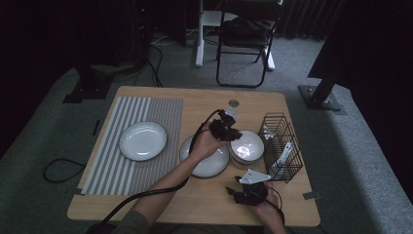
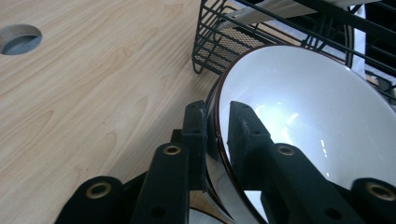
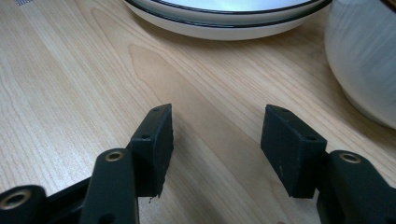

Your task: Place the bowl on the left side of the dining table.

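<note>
High view – L arm: forearm runs from bottom left up to frame centre, hand on the left gripper (image 1: pixel 229 127), which sits at the near-left rim of the bowl (image 1: pixel 247 146).
High view – R hand: low, bottom right of centre, right gripper (image 1: pixel 242 191) over bare table (image 1: pixel 204 200), pointing toward frame centre.
High view – around: bowl centre-right, touching wire rack (image 1: pixel 281 146) on its right; plate (image 1: pixel 204 161) just left of bowl; 2nd plate (image 1: pixel 143 140) on striped mat (image 1: pixel 122 161), left.
L gripper view – tool: jaws clenched on bowl rim, one pad outside, one inside; rack at top right.
R gripper view – tool: jaws released, wide apart, nothing between, wood below; plate edge top centre, bowl wall upper right.
</note>
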Motion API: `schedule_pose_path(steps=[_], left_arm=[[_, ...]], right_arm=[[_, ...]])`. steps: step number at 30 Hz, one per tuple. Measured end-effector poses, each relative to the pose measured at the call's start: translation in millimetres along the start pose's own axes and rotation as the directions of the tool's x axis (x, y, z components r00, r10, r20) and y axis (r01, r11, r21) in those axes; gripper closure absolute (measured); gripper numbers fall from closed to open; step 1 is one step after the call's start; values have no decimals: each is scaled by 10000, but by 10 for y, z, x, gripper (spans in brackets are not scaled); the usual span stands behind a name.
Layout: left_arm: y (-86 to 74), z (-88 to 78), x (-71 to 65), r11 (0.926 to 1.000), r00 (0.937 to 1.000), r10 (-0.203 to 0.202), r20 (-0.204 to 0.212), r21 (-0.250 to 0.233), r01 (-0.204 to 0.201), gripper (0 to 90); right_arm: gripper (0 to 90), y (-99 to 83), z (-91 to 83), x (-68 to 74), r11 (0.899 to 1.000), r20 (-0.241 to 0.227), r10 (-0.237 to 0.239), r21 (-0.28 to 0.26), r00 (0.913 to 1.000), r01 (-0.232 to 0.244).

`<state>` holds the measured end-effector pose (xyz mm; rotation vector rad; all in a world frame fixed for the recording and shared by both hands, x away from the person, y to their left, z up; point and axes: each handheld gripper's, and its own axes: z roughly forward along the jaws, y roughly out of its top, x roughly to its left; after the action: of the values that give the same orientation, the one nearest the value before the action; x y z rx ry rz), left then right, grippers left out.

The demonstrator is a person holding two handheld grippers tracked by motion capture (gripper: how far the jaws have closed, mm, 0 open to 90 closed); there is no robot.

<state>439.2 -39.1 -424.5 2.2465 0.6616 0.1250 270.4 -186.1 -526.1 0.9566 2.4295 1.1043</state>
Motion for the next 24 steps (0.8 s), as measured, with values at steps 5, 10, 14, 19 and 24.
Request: schedule_pose_path(steps=[5, 10, 14, 19, 24], left_arm=[[6, 13, -38, 10000, 9994, 15, -338, -72, -18, 819], [1, 16, -39, 9999, 9992, -51, -408, -150, 45, 832], [-22, 16, 3, 9989, 9994, -339, -109, -324, 336, 832], [-39, 23, 52, 9961, 9966, -772, 294, -409, 784, 833], [-50, 32, 75, 9929, 9929, -1066, 526, -481, 1091, 838]], right_arm=[[431, 0, 0, 0, 10000, 1, 3, 1, 10000, -3], [429, 0, 0, 0, 10000, -15, -14, 3, 10000, 14], [429, 0, 0, 0, 10000, -18, -13, 3, 10000, 13], [429, 0, 0, 0, 10000, -17, -16, -9, 10000, 16], [429, 0, 0, 1, 10000, -17, -6, 0, 10000, 6]])
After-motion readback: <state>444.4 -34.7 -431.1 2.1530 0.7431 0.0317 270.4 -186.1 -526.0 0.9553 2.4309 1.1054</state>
